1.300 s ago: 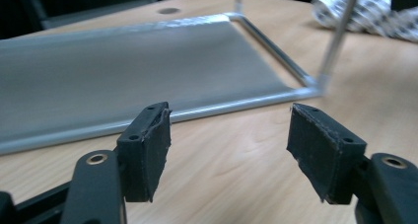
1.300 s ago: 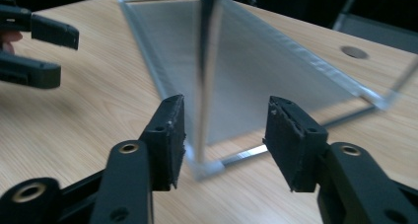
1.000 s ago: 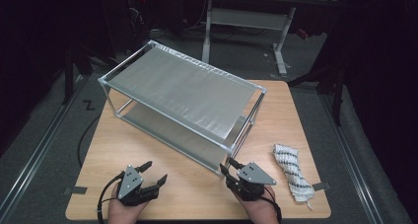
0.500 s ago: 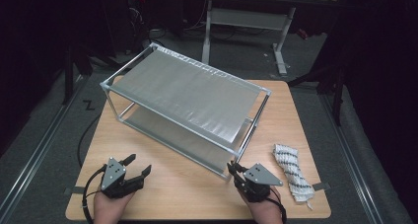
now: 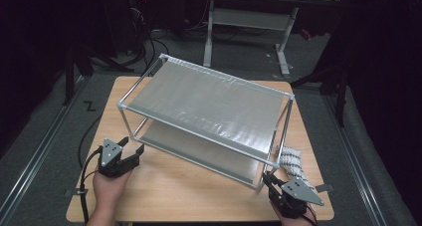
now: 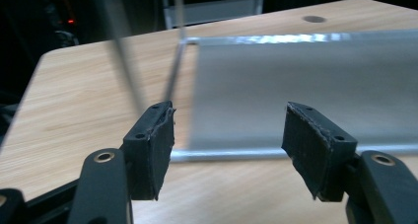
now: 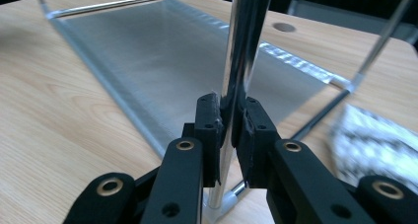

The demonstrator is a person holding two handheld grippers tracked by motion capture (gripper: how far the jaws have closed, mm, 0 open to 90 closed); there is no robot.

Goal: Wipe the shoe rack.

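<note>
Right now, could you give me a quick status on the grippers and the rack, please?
Right gripper shut on rack corner post. Left gripper open, jaws just closing, nothing between. Cloth beside post, not blocking.

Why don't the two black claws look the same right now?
The right black claw is shut on the shiny metal corner post of the two-tier silver rack; the left black claw is open with nothing between its pads. The right one touches the rack; the left one sits apart from it. Both point at the rack.
</note>
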